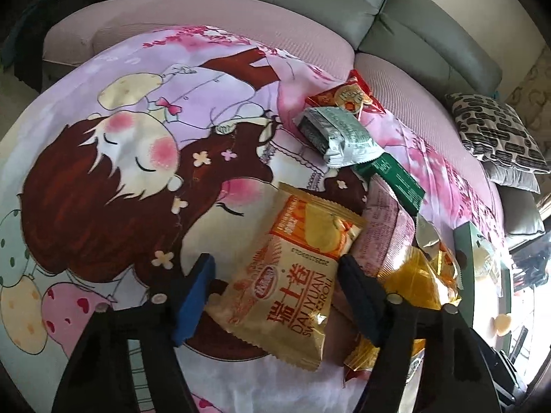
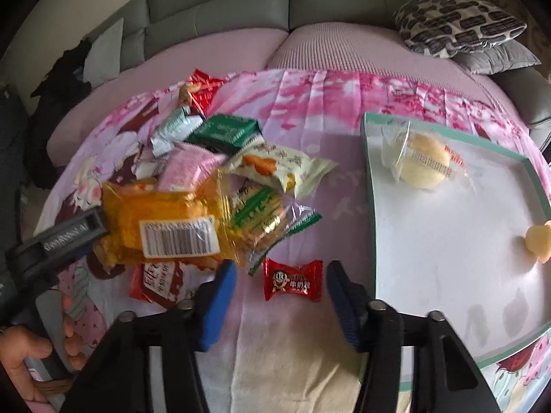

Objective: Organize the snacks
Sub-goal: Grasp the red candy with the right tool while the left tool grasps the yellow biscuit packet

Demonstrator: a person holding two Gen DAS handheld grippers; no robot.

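Note:
A gold Swiss roll pack (image 1: 286,285) lies on the cartoon-print sheet (image 1: 120,179) between the fingers of my left gripper (image 1: 275,265), and both blue pads touch its sides. Beside it is the pile of snacks: a silver pack (image 1: 341,134), a green pack (image 1: 396,175), a pink pack (image 1: 382,230) and a clear orange pack (image 1: 413,275). In the right wrist view my right gripper (image 2: 280,275) stands open around a small red candy (image 2: 292,280), with a gap on each side. The left gripper (image 2: 65,237) shows at the left, against the orange barcode pack (image 2: 165,220).
A white tray with a teal rim (image 2: 370,189) lies at the right, holding a wrapped round cake (image 2: 425,161) and a pale heart-shaped sweet (image 2: 539,242). A grey sofa (image 2: 241,10) and patterned cushions (image 2: 458,20) are behind. A hand (image 2: 20,354) is at the lower left.

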